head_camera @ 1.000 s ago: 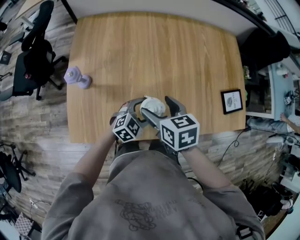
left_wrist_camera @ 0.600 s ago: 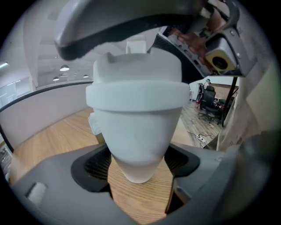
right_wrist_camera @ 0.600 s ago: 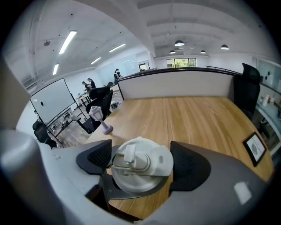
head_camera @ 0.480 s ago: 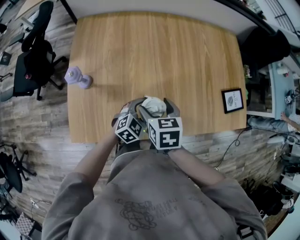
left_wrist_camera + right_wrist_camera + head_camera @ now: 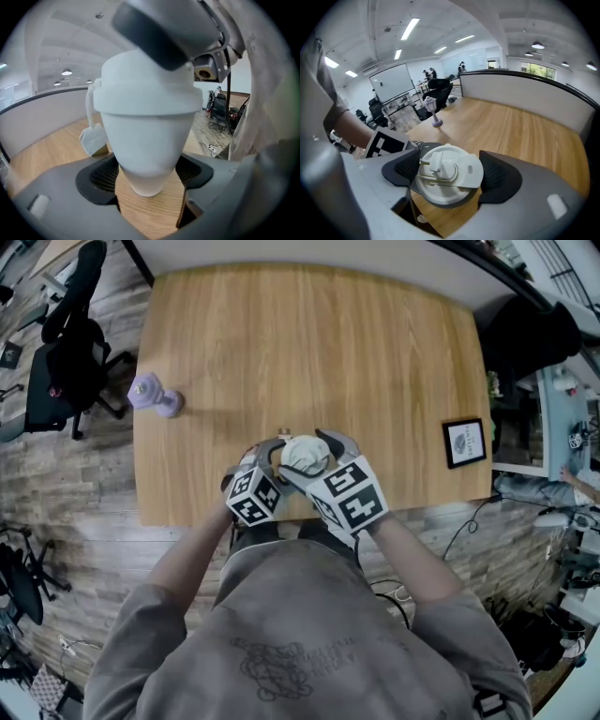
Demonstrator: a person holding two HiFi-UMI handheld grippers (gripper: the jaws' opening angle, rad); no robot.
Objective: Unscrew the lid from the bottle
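Observation:
A white bottle (image 5: pixel 147 140) with a tapered body is near the table's front edge, its white flip lid (image 5: pixel 302 454) facing up. My left gripper (image 5: pixel 149 180) is shut on the bottle's lower body, a pad pressing each side. My right gripper (image 5: pixel 450 177) comes from above and is shut on the lid (image 5: pixel 449 171), its dark pads against the rim on both sides. In the head view the left gripper (image 5: pixel 275 457) and right gripper (image 5: pixel 309 457) meet at the bottle, close to my body. A white tag (image 5: pixel 93 138) hangs from the lid's strap.
A small purple object (image 5: pixel 155 396) stands at the far left of the wooden table (image 5: pixel 309 343). A framed black-and-white card (image 5: pixel 463 442) lies near the right edge. An office chair (image 5: pixel 70 362) stands left of the table. The front edge is right under the grippers.
My right gripper has twisted on the lid: its marker cube swung left, then back right at a new angle. The left gripper and the bottle have stayed in place.

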